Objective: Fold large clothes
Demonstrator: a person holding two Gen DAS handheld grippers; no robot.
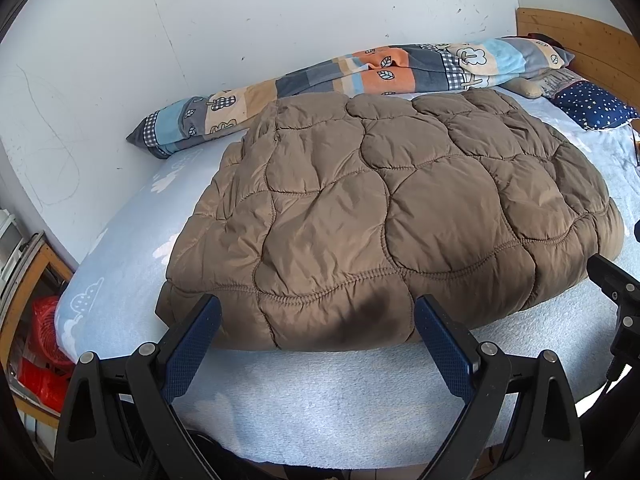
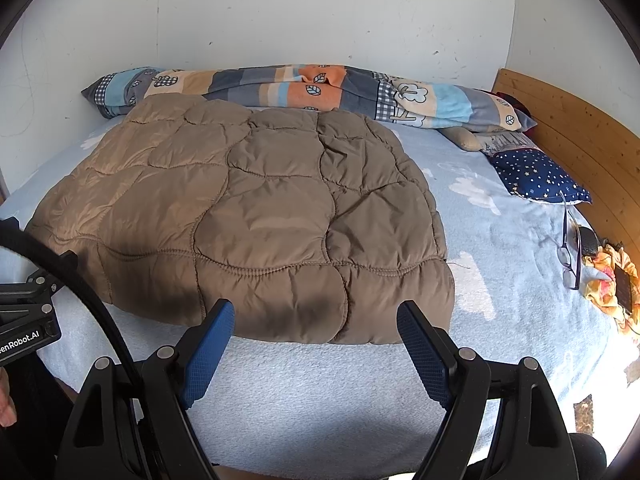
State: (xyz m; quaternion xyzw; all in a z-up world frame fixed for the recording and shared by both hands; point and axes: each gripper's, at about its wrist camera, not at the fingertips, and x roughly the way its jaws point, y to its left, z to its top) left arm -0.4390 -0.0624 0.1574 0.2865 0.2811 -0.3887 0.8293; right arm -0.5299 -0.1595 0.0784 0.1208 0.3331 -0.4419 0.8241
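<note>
Against the white wall, the bed [image 1: 328, 404] carried the brown quilted coat [image 1: 384, 216] lying flat, and both the left gripper [image 1: 318, 316] and right gripper [image 2: 316, 320] hovered spread and empty at its near hem, so each should probably pinch one near corner deeply before lifting evenly.

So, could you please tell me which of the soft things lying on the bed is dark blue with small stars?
The small pillow beside the wooden headboard; the long patchwork bolster and the brown quilted coat have no stars.
</note>
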